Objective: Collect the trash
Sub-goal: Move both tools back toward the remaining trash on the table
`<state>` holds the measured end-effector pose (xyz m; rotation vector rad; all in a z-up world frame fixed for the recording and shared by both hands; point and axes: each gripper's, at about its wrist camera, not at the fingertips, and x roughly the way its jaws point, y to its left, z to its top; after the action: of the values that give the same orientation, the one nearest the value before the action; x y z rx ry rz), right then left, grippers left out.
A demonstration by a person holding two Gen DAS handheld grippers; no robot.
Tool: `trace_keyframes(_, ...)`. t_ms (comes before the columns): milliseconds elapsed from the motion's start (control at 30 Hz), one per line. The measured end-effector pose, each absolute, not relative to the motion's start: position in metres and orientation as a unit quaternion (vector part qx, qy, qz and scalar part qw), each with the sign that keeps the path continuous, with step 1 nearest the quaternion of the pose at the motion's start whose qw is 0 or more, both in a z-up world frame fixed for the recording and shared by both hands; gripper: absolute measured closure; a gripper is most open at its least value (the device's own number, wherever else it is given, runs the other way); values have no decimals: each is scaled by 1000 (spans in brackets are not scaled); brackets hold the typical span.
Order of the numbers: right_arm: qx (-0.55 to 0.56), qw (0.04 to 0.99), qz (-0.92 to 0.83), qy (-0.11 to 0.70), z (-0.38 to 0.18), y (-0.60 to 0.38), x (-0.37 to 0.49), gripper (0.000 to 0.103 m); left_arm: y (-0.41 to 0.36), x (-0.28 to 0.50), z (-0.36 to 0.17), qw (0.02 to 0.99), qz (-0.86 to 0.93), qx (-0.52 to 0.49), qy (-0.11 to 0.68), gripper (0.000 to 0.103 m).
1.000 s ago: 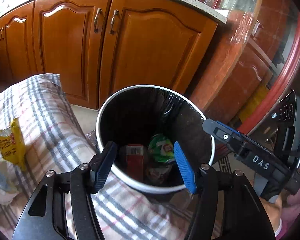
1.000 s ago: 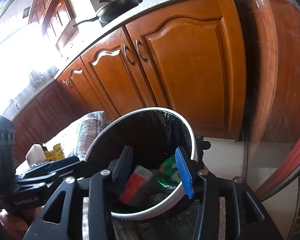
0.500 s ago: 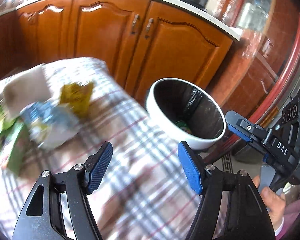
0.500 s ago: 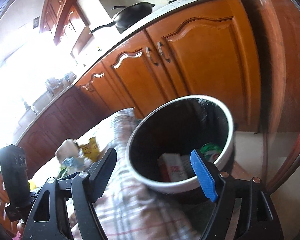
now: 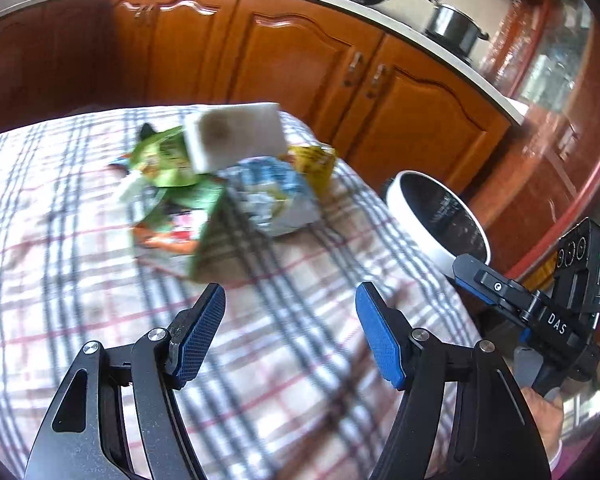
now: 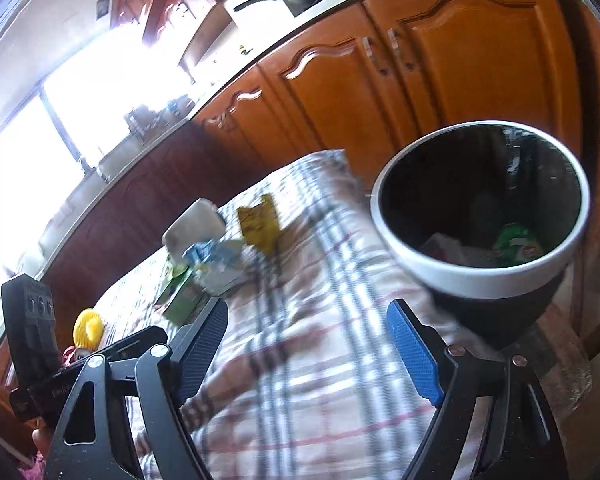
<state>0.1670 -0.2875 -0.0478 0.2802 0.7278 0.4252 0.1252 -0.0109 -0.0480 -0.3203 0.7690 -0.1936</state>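
Both grippers are spread wide and hold nothing. Over the plaid checked tablecloth, the left gripper points at a blurred heap of trash: green snack wrappers, a white rectangular box, a blue-and-white crumpled bag and a yellow packet. To its right, the right gripper faces the white-rimmed round black bin just beside the table edge, with a green wrapper lying inside.
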Motion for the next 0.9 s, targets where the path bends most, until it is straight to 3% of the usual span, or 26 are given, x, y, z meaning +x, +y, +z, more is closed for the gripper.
trace_keyframes(467, 103, 891, 241, 371, -54, -239, 176, 20, 30, 123, -57, 911, -56, -162, 375, 34)
trace_keyframes(900, 72, 872, 289, 388, -55, -192, 218, 20, 42, 168, -60, 911, -54, -122, 391, 29)
